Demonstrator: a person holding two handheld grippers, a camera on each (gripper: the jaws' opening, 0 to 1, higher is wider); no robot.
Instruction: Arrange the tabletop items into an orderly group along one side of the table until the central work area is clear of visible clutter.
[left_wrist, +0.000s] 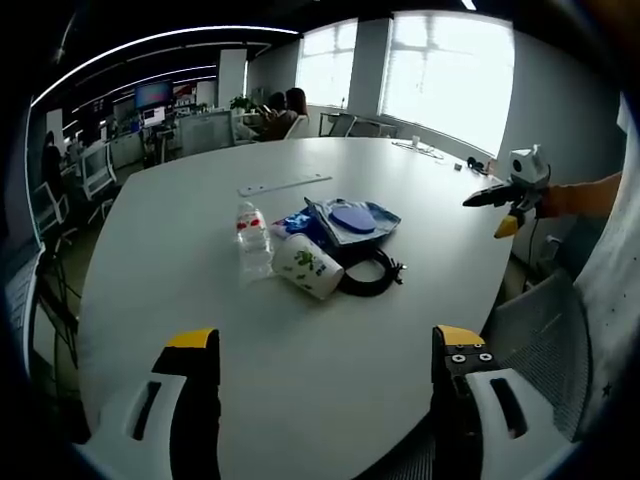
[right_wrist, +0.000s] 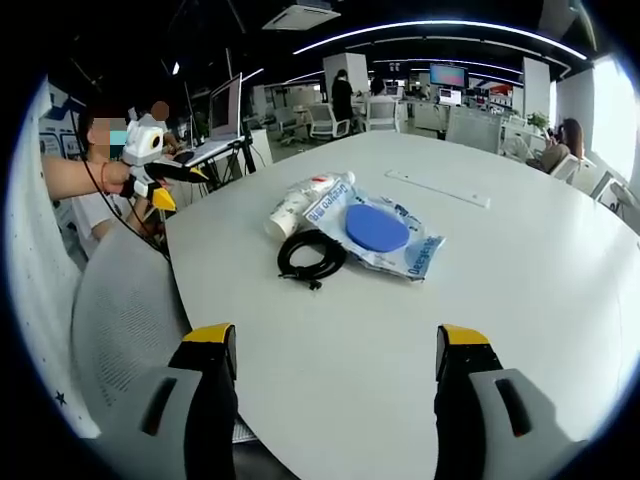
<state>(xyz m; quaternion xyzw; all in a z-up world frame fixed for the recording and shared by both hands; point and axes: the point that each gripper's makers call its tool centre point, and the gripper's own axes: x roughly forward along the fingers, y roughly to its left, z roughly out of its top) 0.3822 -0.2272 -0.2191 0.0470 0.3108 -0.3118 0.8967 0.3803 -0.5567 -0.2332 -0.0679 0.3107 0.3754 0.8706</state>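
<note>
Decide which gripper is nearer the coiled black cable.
Neither clearly: the left gripper and the right gripper both hover open at the table edge, short of the black cable, on opposite sides.

Print on blue packet (right_wrist: 412, 252) and bottle label (left_wrist: 250, 223) illegible.

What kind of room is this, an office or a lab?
Most likely an open-plan office. A large white meeting table fills the foreground, desks with monitors and office chairs stand behind it, and big windows line one wall. People sit at the far desks.
</note>
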